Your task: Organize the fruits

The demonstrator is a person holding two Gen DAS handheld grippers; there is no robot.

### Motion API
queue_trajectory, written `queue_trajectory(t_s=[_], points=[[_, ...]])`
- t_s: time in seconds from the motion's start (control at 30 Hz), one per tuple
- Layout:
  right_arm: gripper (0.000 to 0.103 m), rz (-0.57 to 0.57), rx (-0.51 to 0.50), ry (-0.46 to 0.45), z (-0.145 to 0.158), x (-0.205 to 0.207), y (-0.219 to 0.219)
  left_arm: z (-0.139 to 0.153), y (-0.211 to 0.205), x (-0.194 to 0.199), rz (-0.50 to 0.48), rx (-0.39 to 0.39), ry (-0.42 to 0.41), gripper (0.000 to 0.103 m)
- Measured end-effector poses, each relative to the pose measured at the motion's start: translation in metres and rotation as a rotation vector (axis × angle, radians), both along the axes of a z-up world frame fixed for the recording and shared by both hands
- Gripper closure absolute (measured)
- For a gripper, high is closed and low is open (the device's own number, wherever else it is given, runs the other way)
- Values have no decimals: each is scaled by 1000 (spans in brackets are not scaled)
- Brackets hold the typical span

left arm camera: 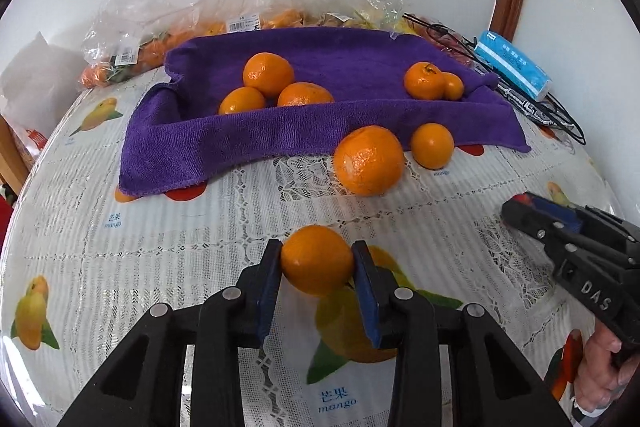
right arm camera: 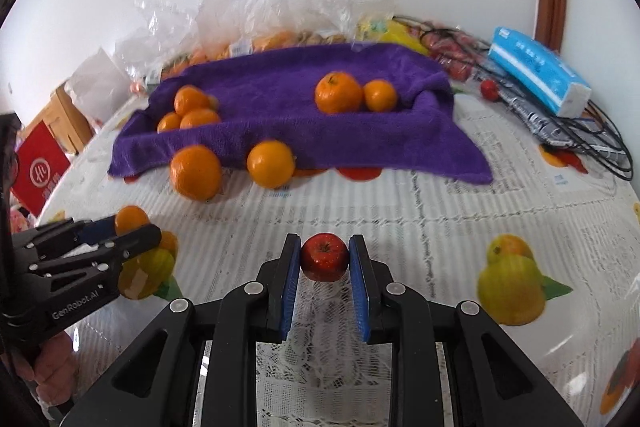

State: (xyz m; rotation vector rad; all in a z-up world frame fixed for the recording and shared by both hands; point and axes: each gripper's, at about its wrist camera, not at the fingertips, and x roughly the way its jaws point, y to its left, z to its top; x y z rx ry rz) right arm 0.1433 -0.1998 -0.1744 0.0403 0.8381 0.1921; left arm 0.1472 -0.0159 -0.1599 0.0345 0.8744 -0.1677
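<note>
My left gripper (left arm camera: 317, 261) is shut on an orange (left arm camera: 316, 259), low over the tablecloth; it also shows in the right wrist view (right arm camera: 130, 223). My right gripper (right arm camera: 324, 257) is shut on a small red apple (right arm camera: 324, 256); it shows at the right of the left wrist view (left arm camera: 524, 209). A purple towel (left arm camera: 320, 123) lines a tray ahead. It holds three oranges (left arm camera: 268, 73) on the left and two oranges (left arm camera: 424, 79) on the right. Two loose oranges (left arm camera: 369, 159) (left arm camera: 432, 145) lie on the table against the towel's front.
Clear plastic bags of fruit (left arm camera: 168, 7) stand behind the towel by the wall. A blue tissue pack (left arm camera: 514, 65), black cables (left arm camera: 560, 119) and small red fruits (right arm camera: 489, 89) lie at the back right. A red box (right arm camera: 38, 169) is off the left edge.
</note>
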Motion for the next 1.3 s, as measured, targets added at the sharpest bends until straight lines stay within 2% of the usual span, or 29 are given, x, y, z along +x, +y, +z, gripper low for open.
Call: queue_trajectory(t_s=[0.27, 0.5, 0.57, 1.13, 1.3], points=[[78, 1, 62, 39, -5, 5, -8, 0, 8, 1, 4, -52, 2, 69], [77, 3, 53, 41, -5, 5, -6, -1, 2, 0, 8, -16, 0, 70], [74, 11, 59, 41, -5, 5, -6, -1, 2, 0, 8, -21, 0, 70], [74, 11, 30, 38, -5, 5, -4, 0, 6, 0, 10, -55, 2, 70], [74, 11, 17, 37, -5, 5, -2, 0, 6, -1, 9, -42, 1, 70]])
